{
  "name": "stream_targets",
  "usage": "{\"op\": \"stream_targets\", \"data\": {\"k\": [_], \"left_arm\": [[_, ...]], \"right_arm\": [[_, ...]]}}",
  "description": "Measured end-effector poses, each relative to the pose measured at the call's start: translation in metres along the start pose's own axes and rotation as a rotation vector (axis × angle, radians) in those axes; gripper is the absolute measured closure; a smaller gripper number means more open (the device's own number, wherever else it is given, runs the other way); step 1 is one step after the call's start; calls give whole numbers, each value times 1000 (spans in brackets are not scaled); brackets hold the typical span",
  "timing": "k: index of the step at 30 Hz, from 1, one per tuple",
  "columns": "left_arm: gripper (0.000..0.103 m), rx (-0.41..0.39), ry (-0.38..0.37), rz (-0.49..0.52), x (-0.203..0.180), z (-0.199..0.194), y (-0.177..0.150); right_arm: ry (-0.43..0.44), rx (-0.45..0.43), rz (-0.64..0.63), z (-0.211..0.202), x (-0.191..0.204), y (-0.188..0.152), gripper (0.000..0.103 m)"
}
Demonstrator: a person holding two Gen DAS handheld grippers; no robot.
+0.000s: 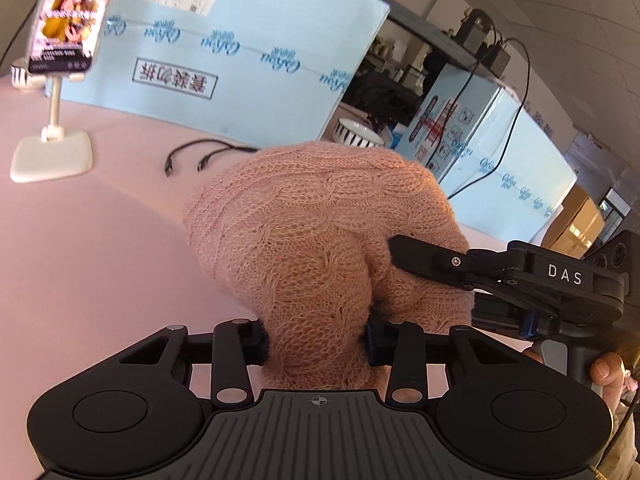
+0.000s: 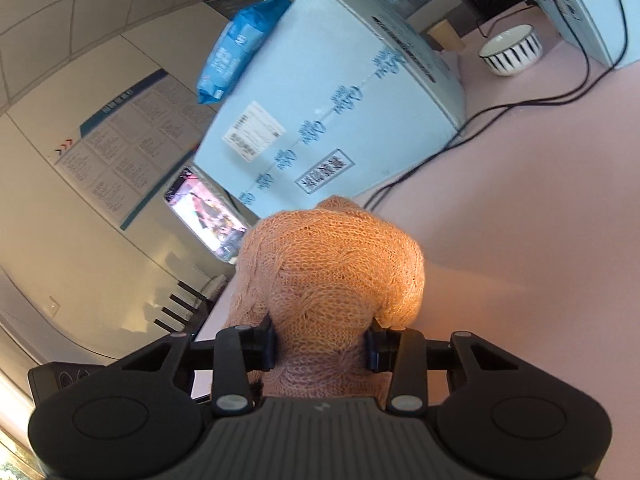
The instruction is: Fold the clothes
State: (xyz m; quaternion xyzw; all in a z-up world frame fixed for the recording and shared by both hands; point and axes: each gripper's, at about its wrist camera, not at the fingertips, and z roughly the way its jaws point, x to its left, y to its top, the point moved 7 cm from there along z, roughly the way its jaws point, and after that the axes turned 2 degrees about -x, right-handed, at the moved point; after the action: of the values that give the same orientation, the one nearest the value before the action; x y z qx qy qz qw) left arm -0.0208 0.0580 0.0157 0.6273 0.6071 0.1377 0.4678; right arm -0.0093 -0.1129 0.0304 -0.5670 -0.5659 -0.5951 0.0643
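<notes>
A peach-pink cable-knit sweater [image 1: 316, 232] is bunched up and held above the pink table [image 1: 100, 248]. My left gripper [image 1: 316, 340] is shut on a thick fold of it. My right gripper [image 2: 322, 344] is shut on another fold of the same sweater [image 2: 332, 264]. In the left wrist view the right gripper's fingers [image 1: 424, 258] come in from the right and dig into the knit close to my left one. The rest of the garment is hidden below the grippers.
A large light-blue box [image 1: 240, 52] stands at the table's back. A phone on a white stand [image 1: 60, 40] is at far left. Black cables [image 1: 200, 156] lie on the table. A striped bowl [image 2: 510, 50] sits beyond. More blue boxes [image 1: 500, 152] stand on the right.
</notes>
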Motion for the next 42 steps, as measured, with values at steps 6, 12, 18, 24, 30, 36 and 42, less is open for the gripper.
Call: {"op": "stream_targets", "data": {"k": [6, 12, 18, 24, 30, 36, 42], "left_arm": [[65, -120, 56, -21, 18, -67, 15], [65, -237, 190, -40, 53, -150, 19], [65, -214, 304, -160, 111, -186, -6], [64, -62, 322, -319, 169, -144, -47], [49, -28, 307, -323, 176, -149, -53], [44, -224, 350, -317, 161, -204, -24], [34, -312, 326, -218, 135, -207, -3]], "right_arm": [[149, 28, -60, 19, 69, -3, 62], [304, 124, -84, 62, 139, -27, 62], [280, 316, -24, 129, 147, -75, 62], [79, 390, -95, 164, 121, -114, 61], [38, 390, -168, 159, 122, -120, 60], [16, 404, -182, 160, 120, -121, 59], [12, 409, -189, 162, 119, -120, 57]]}}
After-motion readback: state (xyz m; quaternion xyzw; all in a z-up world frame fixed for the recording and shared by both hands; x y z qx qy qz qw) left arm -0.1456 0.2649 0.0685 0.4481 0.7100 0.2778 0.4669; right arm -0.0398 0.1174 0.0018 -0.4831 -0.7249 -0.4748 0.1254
